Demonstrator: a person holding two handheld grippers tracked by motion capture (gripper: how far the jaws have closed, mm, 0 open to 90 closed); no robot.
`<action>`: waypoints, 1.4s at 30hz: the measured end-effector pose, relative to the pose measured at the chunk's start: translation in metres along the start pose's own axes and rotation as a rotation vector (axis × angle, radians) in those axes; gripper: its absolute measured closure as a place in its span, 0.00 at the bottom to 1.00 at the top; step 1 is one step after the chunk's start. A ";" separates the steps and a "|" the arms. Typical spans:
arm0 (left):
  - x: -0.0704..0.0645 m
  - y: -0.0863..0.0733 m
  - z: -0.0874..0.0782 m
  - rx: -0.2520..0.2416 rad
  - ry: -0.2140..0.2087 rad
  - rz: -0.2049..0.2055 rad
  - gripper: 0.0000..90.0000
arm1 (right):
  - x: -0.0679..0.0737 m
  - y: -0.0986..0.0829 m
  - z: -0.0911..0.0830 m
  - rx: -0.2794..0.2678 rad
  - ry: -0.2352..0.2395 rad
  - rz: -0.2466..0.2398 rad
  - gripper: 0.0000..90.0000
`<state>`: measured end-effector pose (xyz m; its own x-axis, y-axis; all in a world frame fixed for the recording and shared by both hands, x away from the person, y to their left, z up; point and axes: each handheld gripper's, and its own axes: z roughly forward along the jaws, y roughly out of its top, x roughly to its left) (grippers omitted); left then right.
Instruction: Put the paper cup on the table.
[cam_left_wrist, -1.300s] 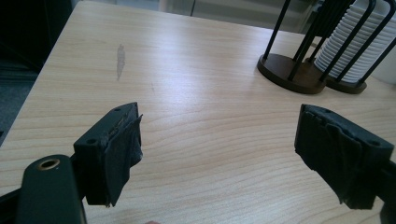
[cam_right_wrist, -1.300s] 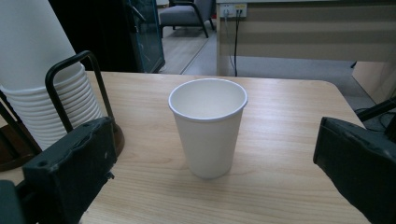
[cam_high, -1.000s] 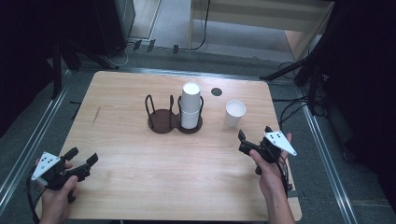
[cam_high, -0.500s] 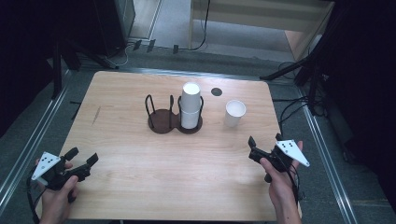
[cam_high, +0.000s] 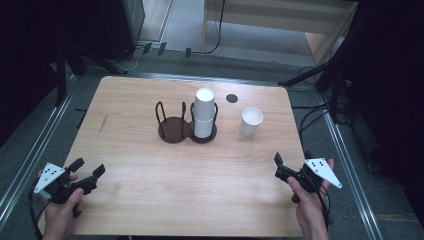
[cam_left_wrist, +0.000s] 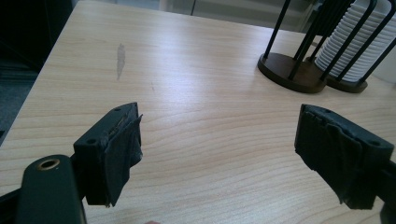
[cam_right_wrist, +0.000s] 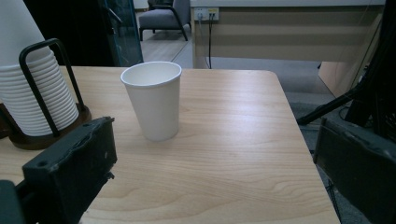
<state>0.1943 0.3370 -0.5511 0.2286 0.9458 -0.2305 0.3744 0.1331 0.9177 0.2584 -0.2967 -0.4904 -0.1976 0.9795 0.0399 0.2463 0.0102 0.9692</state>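
A single white paper cup (cam_high: 251, 121) stands upright on the wooden table (cam_high: 150, 195), right of a dark two-ring cup holder (cam_high: 174, 129). The holder's right ring carries a tall stack of white cups (cam_high: 204, 112); its left ring is empty. My right gripper (cam_high: 292, 158) is open at the table's front right, well short of the cup. In the right gripper view the cup (cam_right_wrist: 153, 100) stands beyond the wide-apart jaws of the right gripper (cam_right_wrist: 217, 154), with the stack (cam_right_wrist: 32, 93) at the left. My left gripper (cam_high: 89, 166) is open at the front left; in the left gripper view it (cam_left_wrist: 219, 135) holds nothing.
A small black disc (cam_high: 231, 98) lies on the table behind the single cup. A grey scuff mark (cam_left_wrist: 120, 58) marks the wood at the left. Metal rails run along both sides of the table, with cables on the floor to the right.
My right gripper has drawn back toward the front right corner of the table, away from the single cup. The left gripper has stayed put.
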 end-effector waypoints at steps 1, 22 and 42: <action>0.000 0.000 0.000 0.000 0.000 0.000 0.17 | -0.001 -0.001 -0.001 0.000 -0.001 -0.002 0.00; 0.000 0.000 0.000 -0.002 0.000 -0.003 0.17 | -0.011 -0.033 -0.021 0.019 -0.011 -0.013 0.00; 0.000 0.000 0.000 -0.002 -0.001 -0.007 0.17 | -0.028 -0.057 -0.037 0.065 -0.048 -0.021 0.00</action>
<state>0.1943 0.3374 -0.5511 0.2267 0.9447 -0.2369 0.3739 0.1402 0.9168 0.2145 -0.3318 -0.5374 -0.1577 0.9875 0.0068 0.3039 0.0420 0.9518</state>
